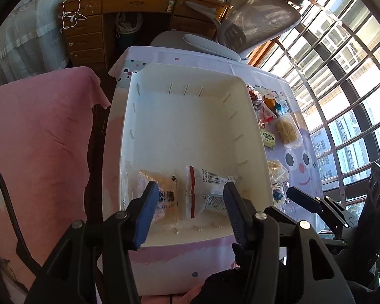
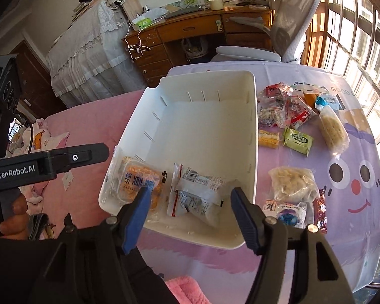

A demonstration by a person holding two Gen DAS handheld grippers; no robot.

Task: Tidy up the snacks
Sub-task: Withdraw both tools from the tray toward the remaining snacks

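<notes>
Left wrist view: left gripper (image 1: 190, 192) lower centre, jaws wide, nothing held. White bin (image 1: 255, 116) mid-frame; orange snack pack (image 1: 162, 185) and clear white packet (image 1: 210, 187) lie side by side at its near end.

Right wrist view: left gripper at left edge, state cannot tell. Right gripper (image 2: 191, 197) lower centre, jaws wide, empty, above bin's near end. Loose snacks right of bin on tablecloth (image 2: 354, 152): green packet (image 2: 298, 140), noodle pack (image 2: 333, 129), pale snack bag (image 2: 292, 183).
</notes>
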